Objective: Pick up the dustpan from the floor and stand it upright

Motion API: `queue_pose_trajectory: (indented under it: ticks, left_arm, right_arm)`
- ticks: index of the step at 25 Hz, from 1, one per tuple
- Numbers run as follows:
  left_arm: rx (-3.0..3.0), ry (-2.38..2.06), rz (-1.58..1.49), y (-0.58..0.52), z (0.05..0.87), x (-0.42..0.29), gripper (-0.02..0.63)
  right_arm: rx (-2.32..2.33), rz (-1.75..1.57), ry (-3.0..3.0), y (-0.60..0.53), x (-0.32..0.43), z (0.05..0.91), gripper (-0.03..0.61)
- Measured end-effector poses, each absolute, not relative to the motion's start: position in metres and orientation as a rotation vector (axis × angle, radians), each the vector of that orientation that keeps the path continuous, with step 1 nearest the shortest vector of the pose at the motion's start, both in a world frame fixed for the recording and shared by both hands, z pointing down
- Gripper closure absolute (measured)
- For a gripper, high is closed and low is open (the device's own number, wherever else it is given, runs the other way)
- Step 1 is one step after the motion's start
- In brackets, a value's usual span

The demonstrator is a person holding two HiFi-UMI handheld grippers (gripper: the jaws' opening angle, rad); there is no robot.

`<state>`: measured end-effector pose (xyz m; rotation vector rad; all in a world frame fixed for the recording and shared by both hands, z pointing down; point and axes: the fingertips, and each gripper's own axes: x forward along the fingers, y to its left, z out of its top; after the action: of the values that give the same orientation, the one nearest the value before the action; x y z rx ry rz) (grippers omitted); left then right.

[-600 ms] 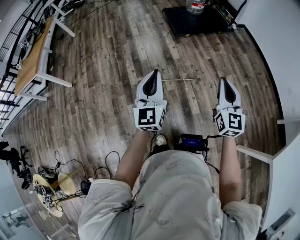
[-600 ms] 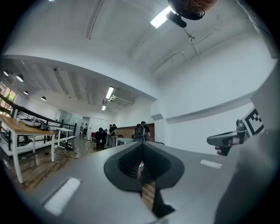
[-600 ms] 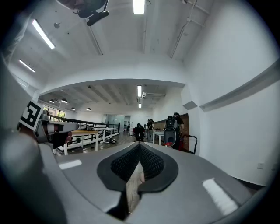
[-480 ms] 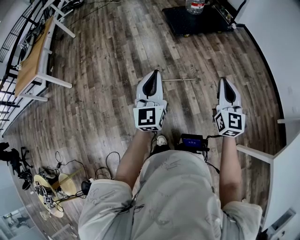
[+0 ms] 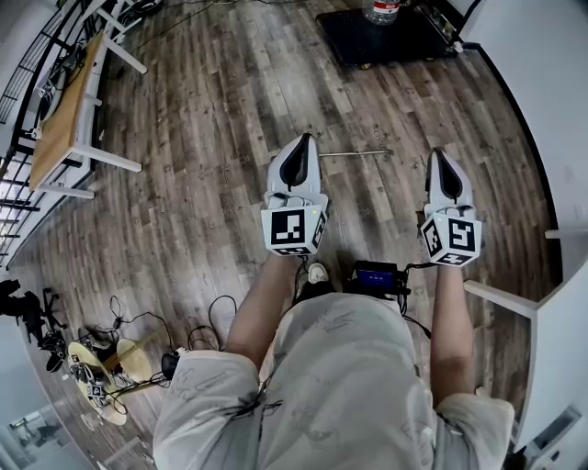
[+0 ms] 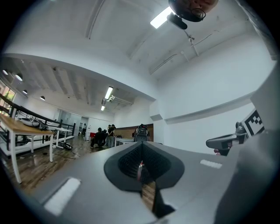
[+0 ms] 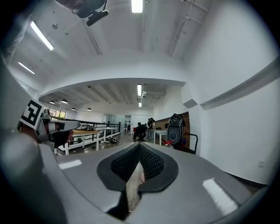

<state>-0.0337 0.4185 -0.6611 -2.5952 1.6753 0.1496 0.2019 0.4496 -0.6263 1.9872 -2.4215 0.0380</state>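
A thin metal rod lies flat on the wood floor between my two grippers in the head view; no dustpan pan shows, and the left gripper covers the rod's left end. My left gripper is held level at waist height, pointing forward, shut with nothing in it. My right gripper is beside it, also level, shut and empty. In the left gripper view the jaws meet in front of the room. In the right gripper view the jaws are likewise pressed together.
A black mat with a water bottle lies ahead by the white wall. A wooden table stands at the left. Cables and gear lie at the lower left. A small device hangs at my waist.
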Motion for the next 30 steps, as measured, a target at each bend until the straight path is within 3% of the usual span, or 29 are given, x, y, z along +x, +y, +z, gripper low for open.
queue_pose_trajectory:
  ticks: [8, 22, 26, 30]
  left_arm:
    - [-2.611, 1.65, 0.138, 0.426, -0.663, 0.045, 0.594]
    - [-2.628, 1.666, 0.105, 0.34, -0.575, 0.428, 0.594]
    - [-2.643, 1.679, 0.123, 0.304, -0.563, 0.45, 0.594]
    - [-2.656, 1.693, 0.131, 0.217, -0.535, 0.398, 0.594]
  right_arm:
    - [1.991, 0.065, -2.441, 0.461, 0.276, -0.622, 0.574]
    - [1.992, 0.146, -2.445, 0.376, 0.662, -0.519, 0.573]
    - [1.977, 0.171, -2.441, 0.337, 0.683, -0.504, 0.574]
    - [1.951, 0.178, -2.427, 0.251, 0.63, -0.477, 0.574]
